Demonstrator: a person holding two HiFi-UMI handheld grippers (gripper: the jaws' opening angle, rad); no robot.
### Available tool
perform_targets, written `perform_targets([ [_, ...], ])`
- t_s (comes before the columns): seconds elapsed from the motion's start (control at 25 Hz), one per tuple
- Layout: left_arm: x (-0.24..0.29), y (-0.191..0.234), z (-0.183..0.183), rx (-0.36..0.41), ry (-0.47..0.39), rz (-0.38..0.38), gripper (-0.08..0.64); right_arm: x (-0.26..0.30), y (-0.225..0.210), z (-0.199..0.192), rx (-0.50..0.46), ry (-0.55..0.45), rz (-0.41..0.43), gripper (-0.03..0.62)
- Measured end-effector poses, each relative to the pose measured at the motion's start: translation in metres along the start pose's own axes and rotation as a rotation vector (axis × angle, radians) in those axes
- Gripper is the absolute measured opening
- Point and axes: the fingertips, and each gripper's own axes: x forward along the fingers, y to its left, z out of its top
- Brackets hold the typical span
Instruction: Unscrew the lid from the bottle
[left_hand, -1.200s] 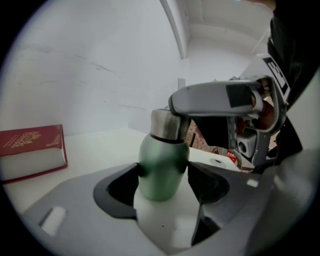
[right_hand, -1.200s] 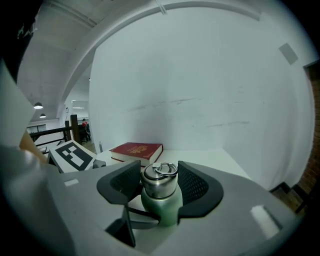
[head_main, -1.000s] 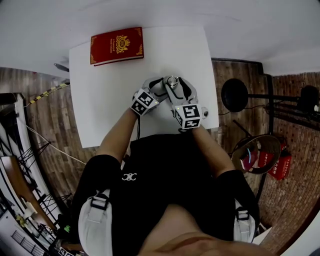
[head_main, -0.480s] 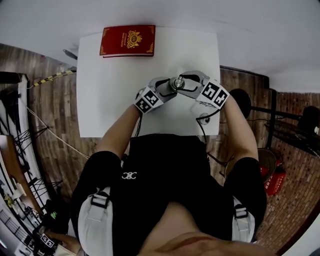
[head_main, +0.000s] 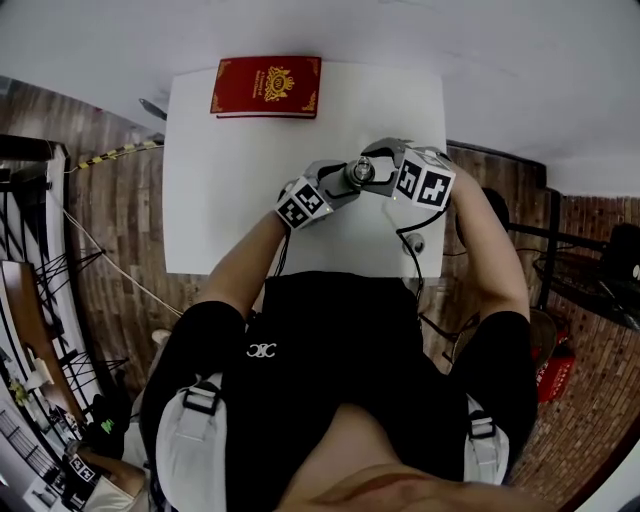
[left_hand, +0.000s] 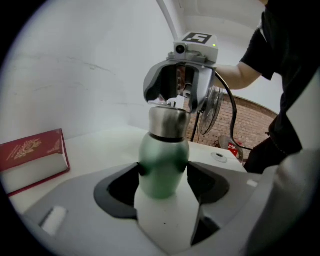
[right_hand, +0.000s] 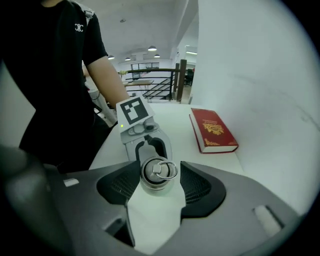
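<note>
- Upright, the green bottle (left_hand: 162, 150) stands on the white table (head_main: 230, 180), toward its right side.
- Its body is clamped in the left gripper (left_hand: 164, 175); the right gripper (right_hand: 159, 181) is closed on the steel lid (right_hand: 158, 171).
- A red book (head_main: 267, 86) lies at the far edge.
- Wood-patterned floor (head_main: 110, 230) surrounds the table.

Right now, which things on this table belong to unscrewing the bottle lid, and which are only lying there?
In the job: green metal bottle, held by the left gripper; silver ringed lid, held by the right gripper.
Lying about: red hardcover book with gold emblem, at the far edge of the white table; small white disc near its right edge.
</note>
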Motion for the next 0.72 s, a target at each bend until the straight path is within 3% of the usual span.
perform_targets([
  [0.2,0.0,0.004,-0.003,-0.003,-0.003,-0.003,0.354,-0.039,-0.015,0.027,0.201,-0.29,-0.246,0.241],
  [0.32,0.003,0.006,-0.004,-0.005,-0.006,-0.007,0.354,-0.049,-0.022,0.024,0.422,-0.461,-0.438,0.241],
  [0.48,0.004,0.006,-0.002,-0.006,-0.013,-0.012,0.354,-0.056,-0.021,0.002,0.787,-0.629,-0.743,0.239],
  [0.56,0.002,0.004,0.0,-0.002,-0.015,-0.015,0.354,-0.055,-0.014,-0.002,0.888,-0.672,-0.86,0.239],
  [0.72,0.0,0.001,0.001,0.005,-0.015,-0.022,0.354,-0.035,-0.005,-0.001,0.895,-0.613,-0.973,0.241],
])
